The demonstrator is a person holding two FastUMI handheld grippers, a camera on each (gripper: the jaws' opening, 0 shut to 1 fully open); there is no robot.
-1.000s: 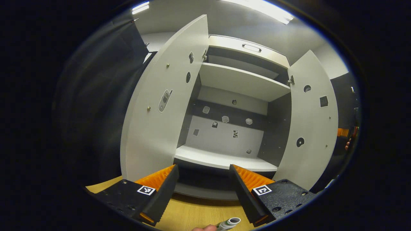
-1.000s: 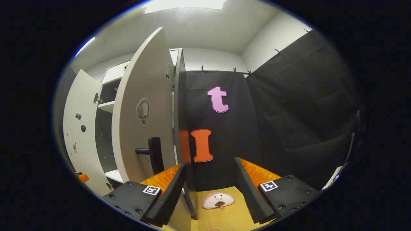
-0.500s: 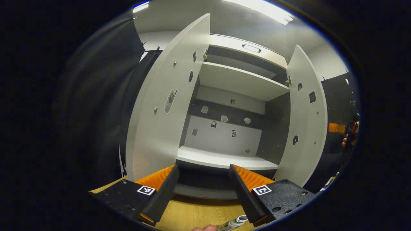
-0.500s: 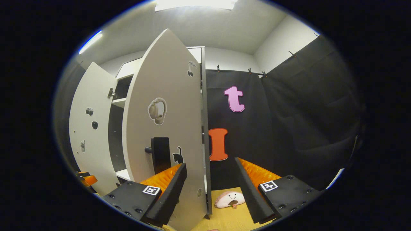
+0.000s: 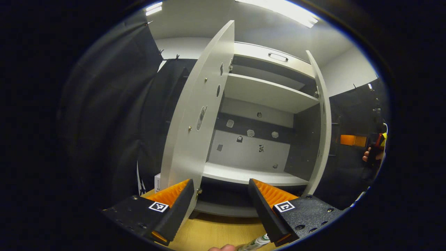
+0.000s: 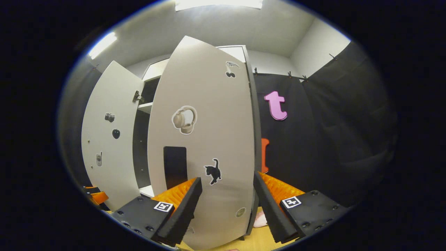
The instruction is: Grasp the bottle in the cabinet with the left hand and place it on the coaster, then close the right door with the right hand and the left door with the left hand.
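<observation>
Both white doors (image 6: pixel 205 139) ajar (bottle (image 5: pixel 257 241) out)

Left gripper view: camera rides low over the wooden tabletop (image 5: pixel 212 232), facing straight into the open cabinet (image 5: pixel 264 94) from just in front. It tilts slightly upward, taking in shelves, back panel and ceiling light. Left door (image 5: pixel 195 132) stands near, seen on its inner face; right door (image 5: pixel 322 129) appears almost edge-on.

Right gripper view: camera sits to the cabinet's right, close against the outer face of the right door (image 6: pixel 205 139), which spans the centre of the frame. It looks along the cabinet front toward the left door (image 6: pixel 108 139), farther off, and also upward to the ceiling.

Shared: both doors, the upper shelf edge, tabletop, ceiling.
</observation>
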